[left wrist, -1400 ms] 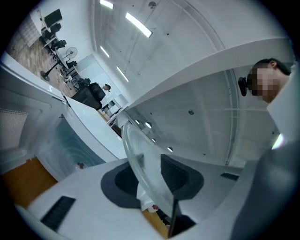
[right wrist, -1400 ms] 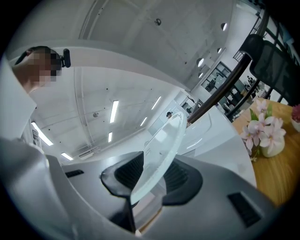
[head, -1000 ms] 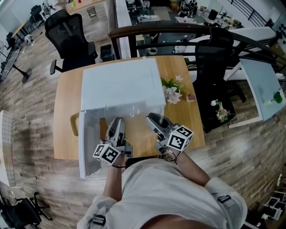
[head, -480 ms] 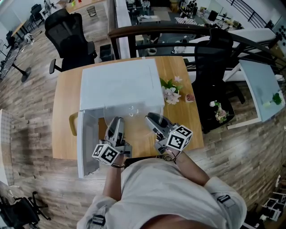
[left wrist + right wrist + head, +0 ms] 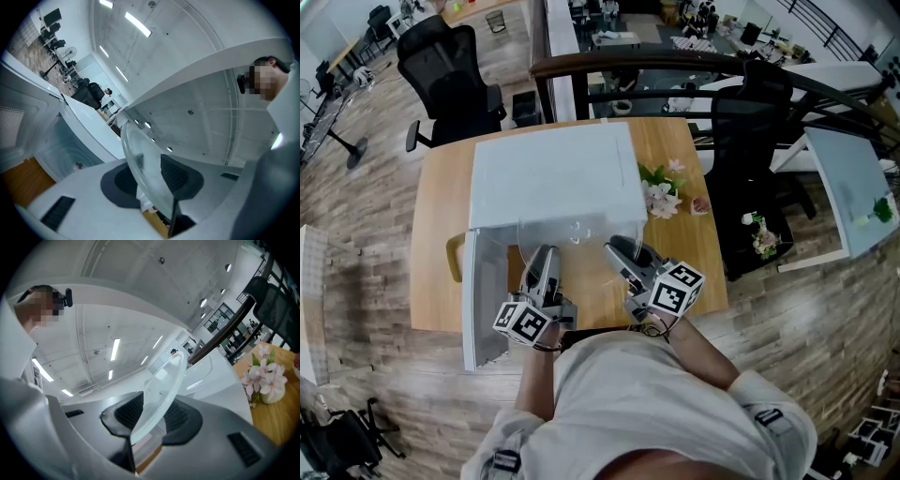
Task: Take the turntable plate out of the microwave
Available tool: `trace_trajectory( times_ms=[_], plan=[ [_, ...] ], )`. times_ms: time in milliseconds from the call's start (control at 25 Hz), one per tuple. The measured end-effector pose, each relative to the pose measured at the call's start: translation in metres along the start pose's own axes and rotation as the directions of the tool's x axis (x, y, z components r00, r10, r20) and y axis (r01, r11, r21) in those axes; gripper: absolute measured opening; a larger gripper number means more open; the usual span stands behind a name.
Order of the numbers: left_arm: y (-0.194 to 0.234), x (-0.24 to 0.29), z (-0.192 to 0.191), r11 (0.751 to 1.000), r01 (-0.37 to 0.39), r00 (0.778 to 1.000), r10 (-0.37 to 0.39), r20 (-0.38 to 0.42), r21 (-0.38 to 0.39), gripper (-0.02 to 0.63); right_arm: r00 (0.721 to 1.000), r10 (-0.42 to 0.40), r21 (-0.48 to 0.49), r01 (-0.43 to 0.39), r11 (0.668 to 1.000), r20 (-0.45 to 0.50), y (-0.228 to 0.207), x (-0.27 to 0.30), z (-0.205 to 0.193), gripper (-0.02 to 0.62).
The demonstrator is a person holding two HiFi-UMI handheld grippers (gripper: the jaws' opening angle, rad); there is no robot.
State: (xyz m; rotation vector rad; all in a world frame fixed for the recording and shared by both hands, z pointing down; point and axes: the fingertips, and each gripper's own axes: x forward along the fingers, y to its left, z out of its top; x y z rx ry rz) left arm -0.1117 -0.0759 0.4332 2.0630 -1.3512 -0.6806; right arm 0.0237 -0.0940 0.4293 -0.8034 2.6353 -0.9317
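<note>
The clear glass turntable plate (image 5: 575,235) hangs level just in front of the white microwave (image 5: 551,175), over the table, held from both sides. My left gripper (image 5: 546,262) is shut on its left rim and my right gripper (image 5: 620,252) on its right rim. In the left gripper view the plate (image 5: 140,165) stands edge-on, pinched by the dark pads of the left gripper (image 5: 150,180). Likewise, the right gripper view has the plate (image 5: 165,386) clamped in the right gripper (image 5: 152,416), whose ribbed pads (image 5: 128,412) press on the glass.
The microwave door (image 5: 482,302) stands open to the left, past the edge of the wooden table (image 5: 437,193). A small pot of flowers (image 5: 660,193) sits right of the microwave. Black office chairs (image 5: 450,82) stand behind the table, another at the right (image 5: 748,141).
</note>
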Motion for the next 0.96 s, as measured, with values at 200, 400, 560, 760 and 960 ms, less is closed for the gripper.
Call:
trace_trajectory(
  times_ms=[200, 400, 560, 760, 960],
  plan=[
    [0.0, 0.001, 0.0, 1.0, -0.007, 1.0, 0.007, -0.005, -0.006, 0.135, 1.0, 0.0, -0.008, 0.0, 1.0, -0.001, -0.001, 0.0, -0.001, 0.121],
    [0.002, 0.001, -0.002, 1.0, -0.003, 1.0, 0.003, -0.008, -0.007, 0.135, 1.0, -0.013, -0.004, 0.013, 1.0, -0.008, -0.002, 0.0, -0.001, 0.121],
    [0.002, 0.0, -0.003, 1.0, -0.011, 1.0, 0.011, -0.011, -0.012, 0.135, 1.0, -0.015, -0.001, 0.015, 1.0, -0.014, -0.002, 0.0, -0.002, 0.121],
    [0.004, 0.0, -0.004, 1.0, -0.014, 1.0, 0.014, -0.01, -0.013, 0.135, 1.0, -0.005, 0.003, 0.005, 1.0, -0.016, -0.004, 0.001, -0.006, 0.121],
    [0.008, -0.003, -0.007, 1.0, -0.023, 1.0, 0.022, -0.015, -0.013, 0.135, 1.0, -0.003, 0.002, 0.004, 1.0, -0.021, -0.006, 0.001, -0.01, 0.121]
  ],
)
